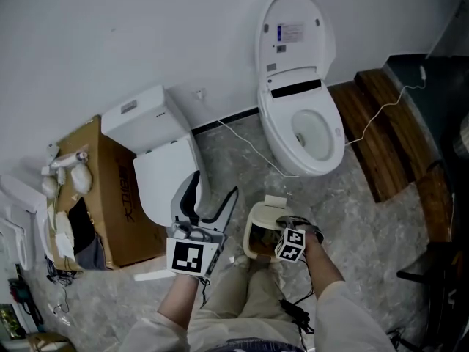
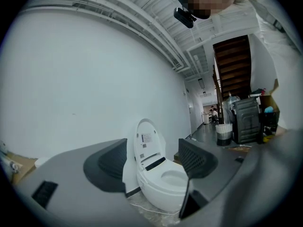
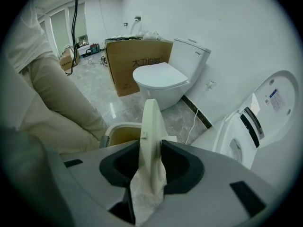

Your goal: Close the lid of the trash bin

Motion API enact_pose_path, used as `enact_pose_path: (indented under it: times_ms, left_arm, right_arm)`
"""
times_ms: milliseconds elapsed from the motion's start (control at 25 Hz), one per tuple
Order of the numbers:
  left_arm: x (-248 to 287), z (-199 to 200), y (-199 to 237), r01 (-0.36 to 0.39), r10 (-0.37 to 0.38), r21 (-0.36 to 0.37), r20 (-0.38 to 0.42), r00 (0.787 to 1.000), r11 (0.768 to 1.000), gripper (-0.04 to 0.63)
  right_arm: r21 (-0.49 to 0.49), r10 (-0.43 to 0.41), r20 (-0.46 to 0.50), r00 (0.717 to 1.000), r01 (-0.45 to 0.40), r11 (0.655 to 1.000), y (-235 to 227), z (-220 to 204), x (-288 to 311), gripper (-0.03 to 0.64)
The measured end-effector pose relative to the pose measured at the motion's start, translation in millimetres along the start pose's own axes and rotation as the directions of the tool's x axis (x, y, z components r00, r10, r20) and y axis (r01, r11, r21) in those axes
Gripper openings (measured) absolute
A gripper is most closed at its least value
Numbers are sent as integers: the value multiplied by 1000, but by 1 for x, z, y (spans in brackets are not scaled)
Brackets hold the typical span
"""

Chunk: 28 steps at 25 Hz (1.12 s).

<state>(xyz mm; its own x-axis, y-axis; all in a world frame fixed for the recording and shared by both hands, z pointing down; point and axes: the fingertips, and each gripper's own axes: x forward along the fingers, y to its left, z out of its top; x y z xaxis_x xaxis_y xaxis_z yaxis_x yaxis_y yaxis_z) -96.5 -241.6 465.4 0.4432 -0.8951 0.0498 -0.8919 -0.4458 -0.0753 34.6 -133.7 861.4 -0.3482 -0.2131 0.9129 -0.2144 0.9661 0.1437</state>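
**Lid Held Upright Over Open Bin, Ready to Come Down**

Nearest the camera, a person's trouser legs point(image 1: 245, 299) stand just beside a small cream trash bin point(image 1: 249, 233) on the marble floor point(image 1: 344, 211). The right gripper point(image 3: 151, 148) points steeply down at it, and its jaws are pinched on the bin's lid point(image 3: 152, 119). The lid stands on edge between the pads, nearly vertical and seen edge-on in the right gripper view. A crumpled pale sheet point(image 3: 144, 193), perhaps a liner, hangs below the grip.

The bin's open mouth lies to the left of the lid in that view, on the side of the trouser legs. The lid therefore probably has to swing down that way, about a hinge that no view shows clearly.

The left gripper point(image 2: 154, 160) is held level at the person's left, with its jaws apart and nothing between them. It is the farther of the two from the bin and looks to have no part in the closing.

The legs crowd the mouth side, while open floor lies on the bin's other sides. Farther off, and well apart from the bin, stand a closed toilet point(image 1: 157, 171) beside a cardboard box point(image 1: 110, 196), and a second toilet point(image 1: 304, 123) with its cover raised. A white cord point(image 1: 249, 149) trails across the floor between them. A wooden step point(image 1: 374, 130) and the plain wall point(image 1: 146, 35) close the scene.
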Motion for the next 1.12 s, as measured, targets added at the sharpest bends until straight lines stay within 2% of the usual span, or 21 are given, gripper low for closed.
enact_pose_path:
  times_ms: [320,720,960,1120]
  left_arm:
    - [-10,-14,-13,11,-11,0,13,1000,1000,333]
    - [-18,-36,-11,2,-3,13,49,999,1000,332]
    - [-18,-54,-6,-8,7,18,46,999,1000,332]
    - [-19,-65,-4,-9,7,26,44,999,1000,331]
  right_arm:
    - [-46,-6,-16,1000,5,999,54,-9,22,180]
    - [-103,-55,-2,998,54,993,92,-17,48,216]
    - [-165,-31,-30,999,26,986,120,-29,69,243]
    - [-173,-1,-58,998,-9,985,136,-39,86,251]
